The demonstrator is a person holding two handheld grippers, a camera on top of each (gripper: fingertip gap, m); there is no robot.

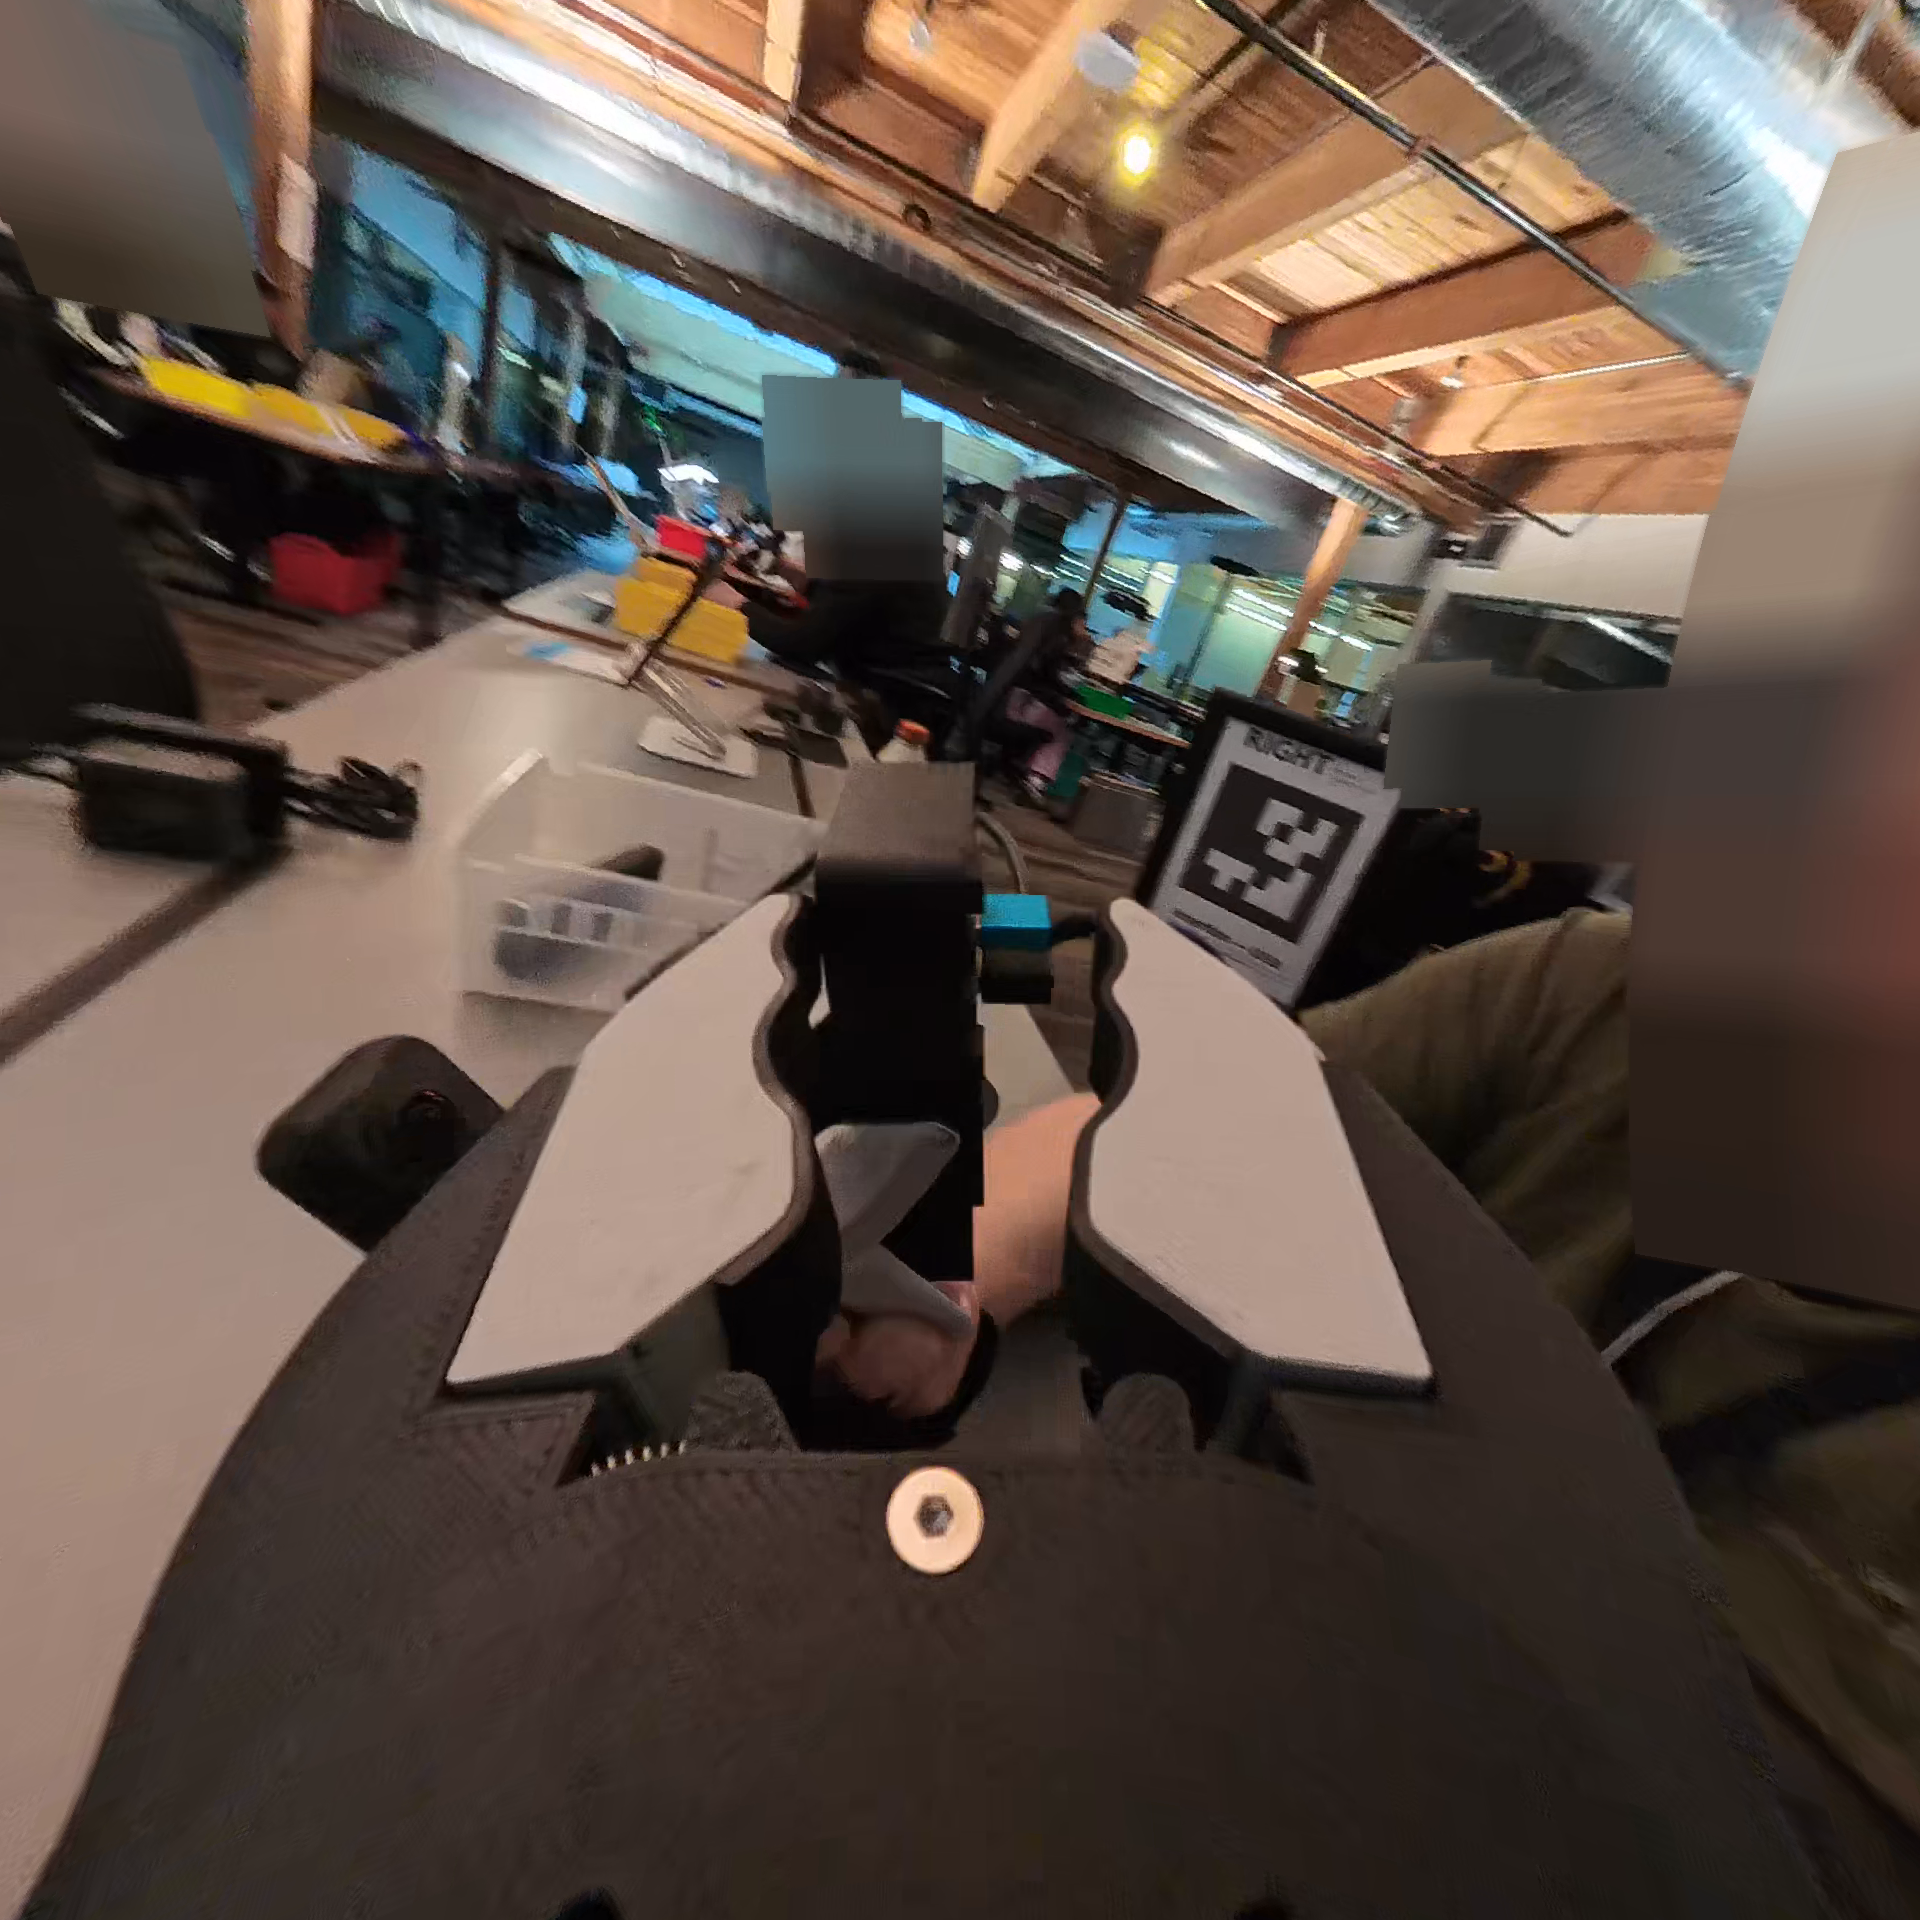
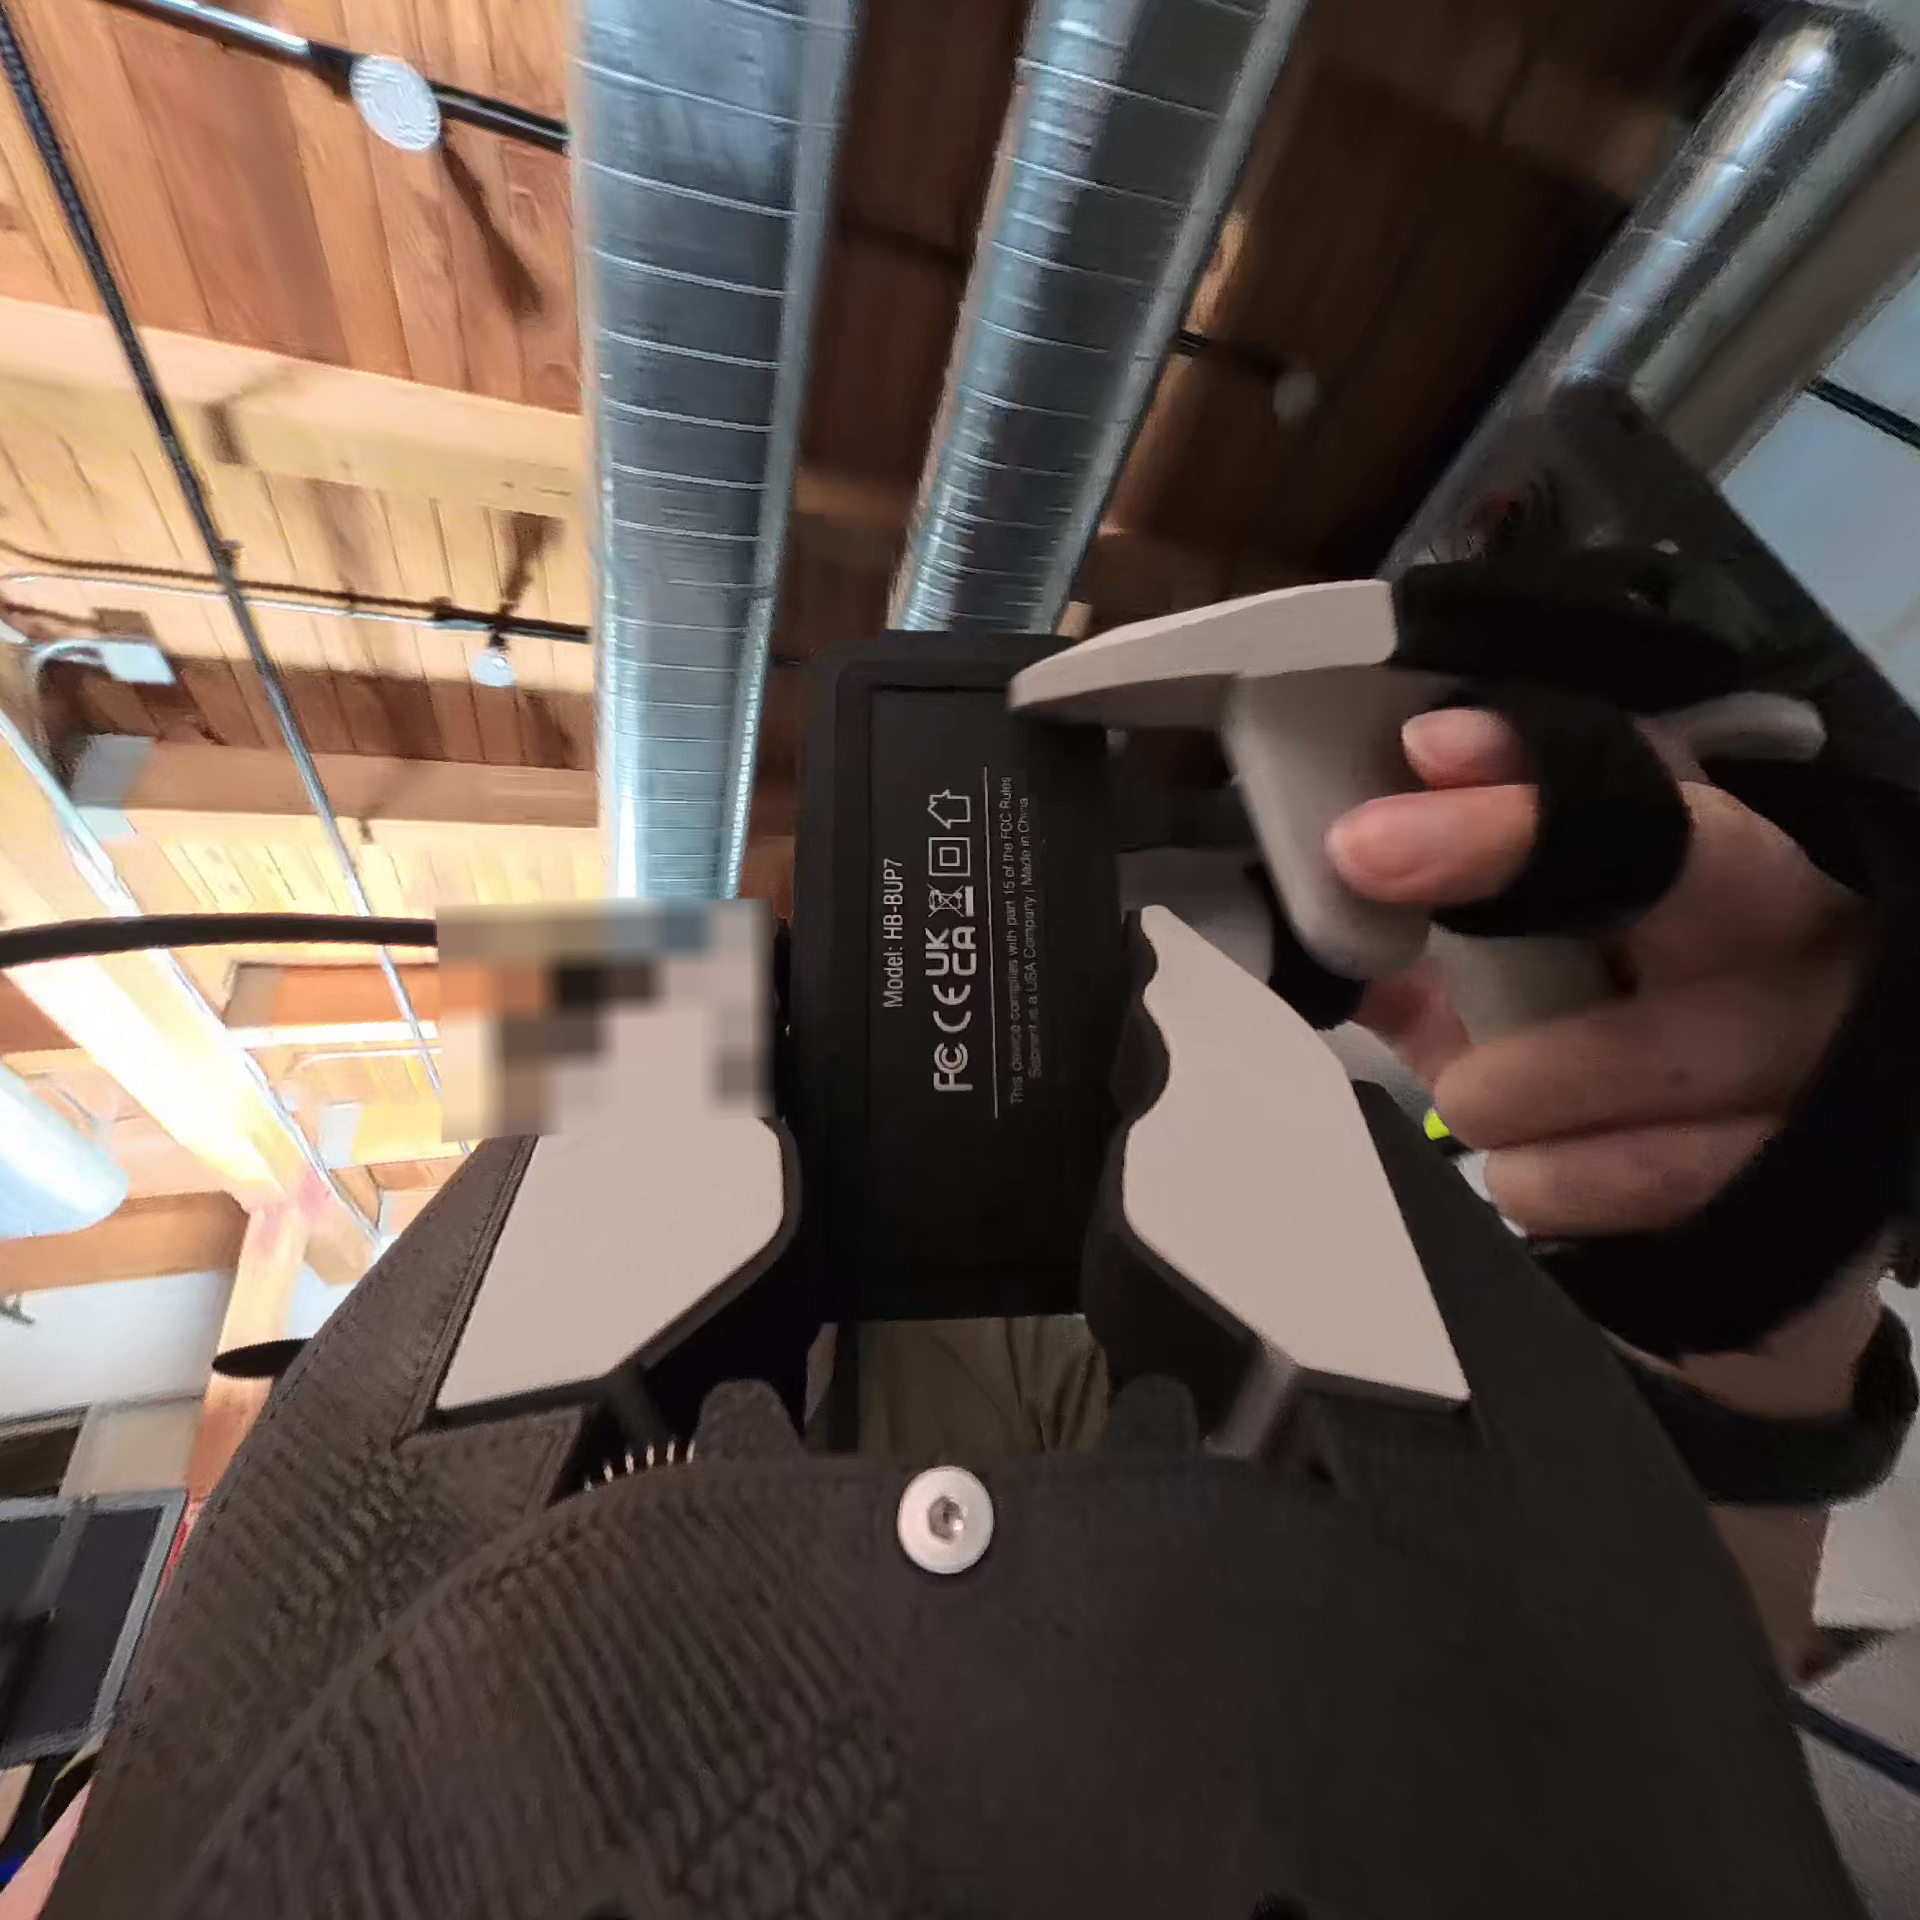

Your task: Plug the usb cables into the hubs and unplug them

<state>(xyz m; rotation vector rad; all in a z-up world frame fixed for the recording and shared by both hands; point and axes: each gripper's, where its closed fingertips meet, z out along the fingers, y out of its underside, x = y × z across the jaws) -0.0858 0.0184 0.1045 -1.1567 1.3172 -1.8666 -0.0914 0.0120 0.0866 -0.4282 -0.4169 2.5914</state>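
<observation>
A black USB hub [image 2: 956, 987] stands upright between my right gripper's [image 2: 956, 935] fingers, which are shut on its two sides. A black cable [image 2: 208, 930] runs left from it. In the left wrist view the hub [image 1: 899, 935] shows a blue plug [image 1: 1013, 920] and a black plug [image 1: 1013, 982] seated in its right side. My left gripper [image 1: 951, 909] is open and straddles the hub and plugs; its right finger stands clear of the plugs. The left gripper [image 2: 1174, 769] also shows in the right wrist view, held by a gloved hand [image 2: 1558, 935].
A grey table [image 1: 156, 1247] lies at left with a clear plastic bin [image 1: 582, 894], a black power brick [image 1: 177, 795] and a black camera-like block [image 1: 374, 1132]. A marker card [image 1: 1278, 842] and an olive sleeve [image 1: 1455, 1039] are at right. Ducts [image 2: 686, 416] run overhead. Left and right tips are no more than a few centimetres apart.
</observation>
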